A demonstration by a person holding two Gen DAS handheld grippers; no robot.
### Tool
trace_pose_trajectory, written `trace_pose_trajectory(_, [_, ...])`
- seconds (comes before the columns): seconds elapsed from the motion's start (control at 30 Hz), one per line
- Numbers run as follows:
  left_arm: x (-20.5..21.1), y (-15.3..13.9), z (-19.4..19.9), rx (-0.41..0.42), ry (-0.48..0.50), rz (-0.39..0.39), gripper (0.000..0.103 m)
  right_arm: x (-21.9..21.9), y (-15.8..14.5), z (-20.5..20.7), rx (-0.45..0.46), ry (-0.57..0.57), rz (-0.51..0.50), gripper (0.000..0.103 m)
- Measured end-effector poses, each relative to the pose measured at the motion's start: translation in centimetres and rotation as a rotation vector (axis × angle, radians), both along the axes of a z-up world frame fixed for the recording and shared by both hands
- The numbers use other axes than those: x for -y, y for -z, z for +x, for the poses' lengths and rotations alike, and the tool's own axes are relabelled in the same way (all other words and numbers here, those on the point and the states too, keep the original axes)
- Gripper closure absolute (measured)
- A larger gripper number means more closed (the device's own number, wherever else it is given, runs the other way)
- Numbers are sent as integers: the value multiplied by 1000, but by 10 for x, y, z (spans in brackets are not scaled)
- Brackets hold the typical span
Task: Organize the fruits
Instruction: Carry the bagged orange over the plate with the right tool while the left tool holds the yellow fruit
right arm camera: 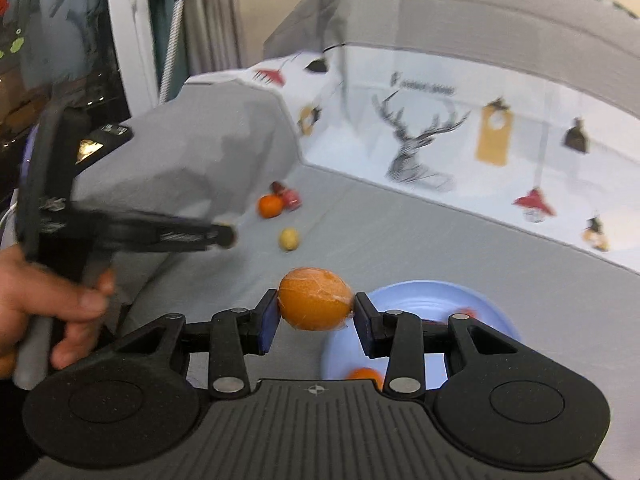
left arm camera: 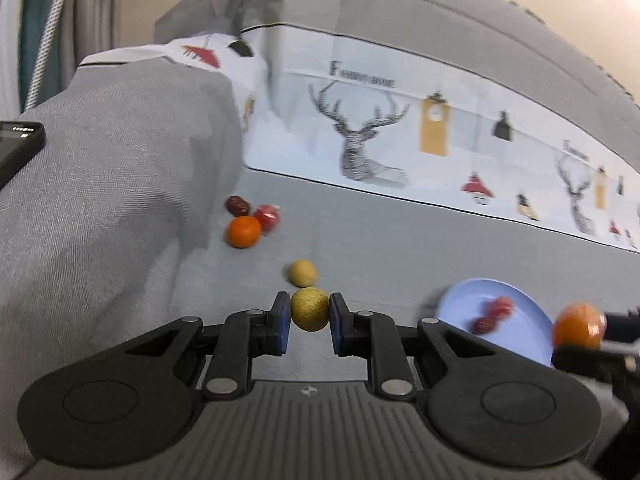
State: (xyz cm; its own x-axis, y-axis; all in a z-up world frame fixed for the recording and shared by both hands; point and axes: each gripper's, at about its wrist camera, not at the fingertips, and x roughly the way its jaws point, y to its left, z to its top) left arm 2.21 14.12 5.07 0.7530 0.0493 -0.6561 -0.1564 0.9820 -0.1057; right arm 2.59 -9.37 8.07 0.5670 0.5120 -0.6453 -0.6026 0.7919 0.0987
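Yellow-green round fruit [left arm camera: 309,309] sits clamped between our left gripper [left arm camera: 309,320] pads, lifted off the grey sofa cover [left arm camera: 380,248]. Second yellow fruit [left arm camera: 303,272] lies just beyond it; orange [left arm camera: 243,231] with two red fruits farther left. Blue plate [left arm camera: 520,304] near right, holding red pieces.

Right wrist view: our right gripper [right arm camera: 316,316] grips a wrapped orange [right arm camera: 315,298] above the plate's [right arm camera: 496,308] left edge. Hand [right arm camera: 48,292] on the left gripper [right arm camera: 226,236], far left.
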Motion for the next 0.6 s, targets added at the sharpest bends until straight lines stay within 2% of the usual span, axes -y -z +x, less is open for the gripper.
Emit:
trace_pose_trajectory(0.23, [20, -2, -18, 2, 42, 9, 81, 54, 19, -5, -34, 121, 19, 61])
trace_pose_trajectory(0.6, [23, 1, -15, -19, 55, 26, 81, 61, 28, 4, -66, 188, 69, 61])
